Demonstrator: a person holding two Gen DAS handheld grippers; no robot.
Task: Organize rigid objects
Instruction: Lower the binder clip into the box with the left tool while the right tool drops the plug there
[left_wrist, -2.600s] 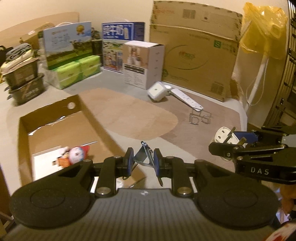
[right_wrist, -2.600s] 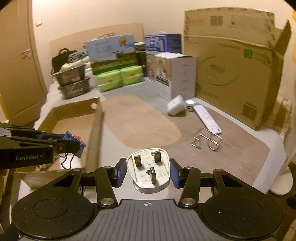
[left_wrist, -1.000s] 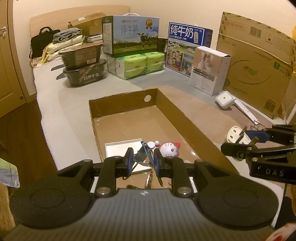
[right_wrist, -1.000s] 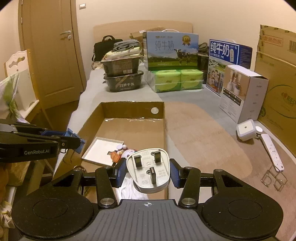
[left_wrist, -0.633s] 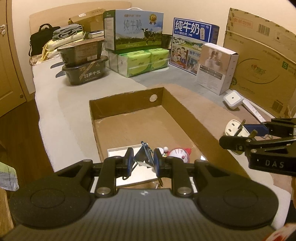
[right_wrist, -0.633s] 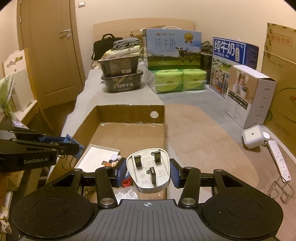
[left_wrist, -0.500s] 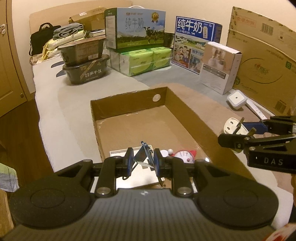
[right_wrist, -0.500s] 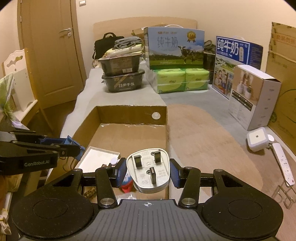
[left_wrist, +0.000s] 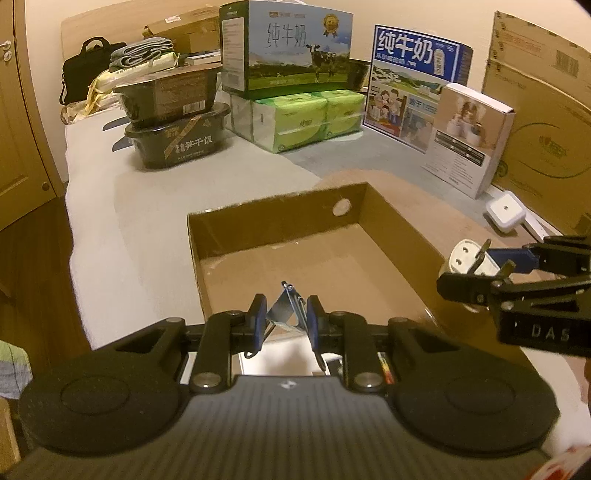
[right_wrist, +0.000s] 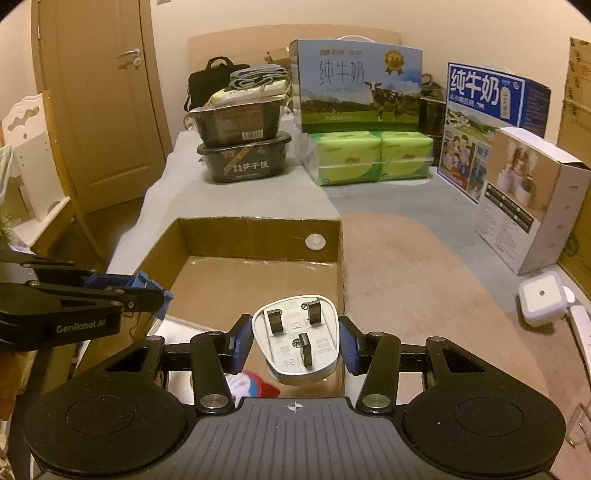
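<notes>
My left gripper (left_wrist: 284, 319) is shut on a small metal binder clip (left_wrist: 286, 310) and hangs over the near end of the open cardboard box (left_wrist: 273, 218). My right gripper (right_wrist: 295, 336) is shut on a white three-pin plug adapter (right_wrist: 295, 338), held above the box's right wall (right_wrist: 341, 266). In the left wrist view that gripper and the adapter (left_wrist: 465, 260) show at the right. A small red and white toy (right_wrist: 247, 384) and a white flat card lie in the box, mostly hidden under the grippers.
Stacked black food tubs (right_wrist: 243, 147), milk cartons (right_wrist: 354, 88), green tissue packs (right_wrist: 369, 155) and a white product box (right_wrist: 532, 199) line the back. A white cube charger (right_wrist: 541, 299) and power strip lie at the right. A large cardboard box (left_wrist: 543, 122) stands behind; a door (right_wrist: 103, 110) at left.
Both grippers have moved forward over the box with their loads, so the box looms closer and the toy and card have slipped beneath the fingers. Neither grip has changed.
</notes>
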